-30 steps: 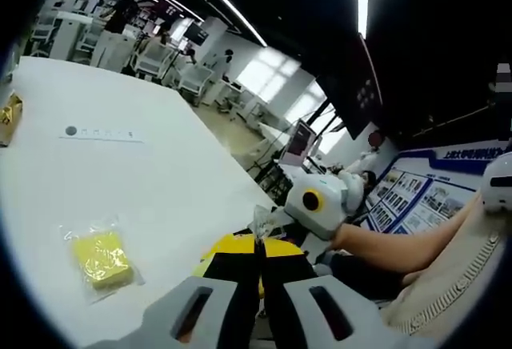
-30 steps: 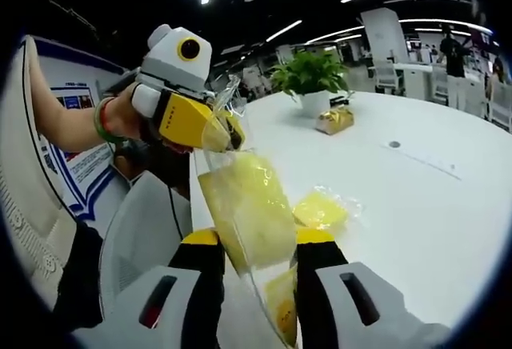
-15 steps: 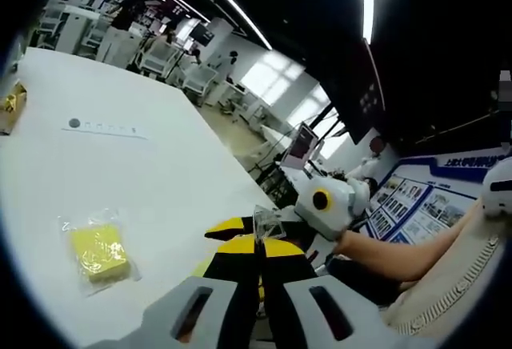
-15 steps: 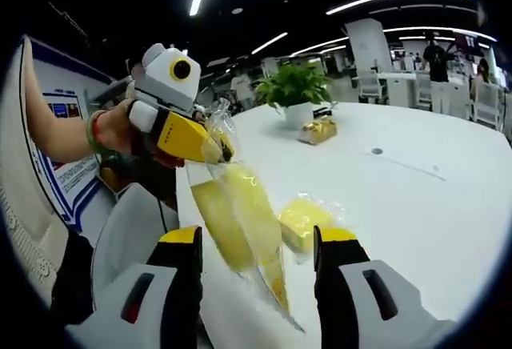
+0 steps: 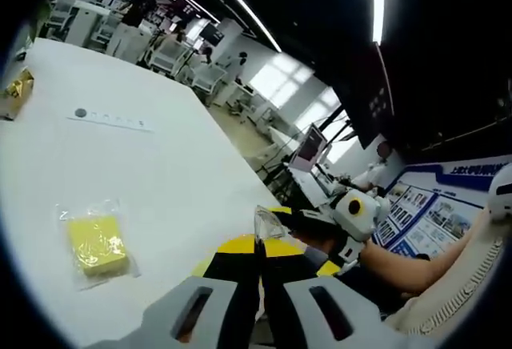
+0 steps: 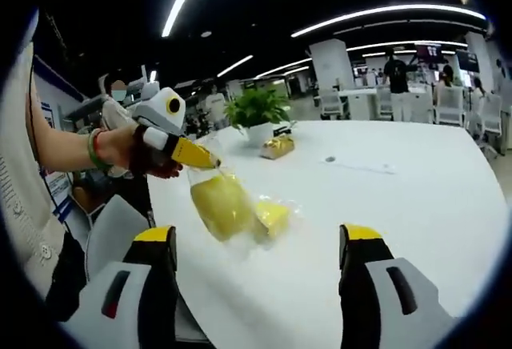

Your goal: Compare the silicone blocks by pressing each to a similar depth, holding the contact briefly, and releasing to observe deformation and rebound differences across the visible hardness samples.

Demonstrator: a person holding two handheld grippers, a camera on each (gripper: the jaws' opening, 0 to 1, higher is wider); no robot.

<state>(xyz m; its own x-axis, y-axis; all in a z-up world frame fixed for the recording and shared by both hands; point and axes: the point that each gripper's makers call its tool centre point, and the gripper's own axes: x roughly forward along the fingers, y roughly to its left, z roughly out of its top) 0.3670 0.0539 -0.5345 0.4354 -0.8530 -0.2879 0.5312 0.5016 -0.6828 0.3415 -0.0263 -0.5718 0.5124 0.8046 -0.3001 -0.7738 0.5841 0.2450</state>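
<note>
In the right gripper view the right gripper (image 6: 260,241) has its fingers spread wide with nothing between them over the white worktop (image 6: 384,197), while at ten o'clock the left gripper (image 6: 210,162) has its fingers pressed together on the top of a clear bag holding a yellow silicone block (image 6: 220,205), which hangs just beside a second bagged block (image 6: 272,217) lying on the worktop. Farther off at twelve o'clock stand a gold packet (image 6: 278,146) and a potted plant (image 6: 256,113). Beyond them are office chairs (image 6: 448,105) under strip lights (image 6: 384,13).
</note>
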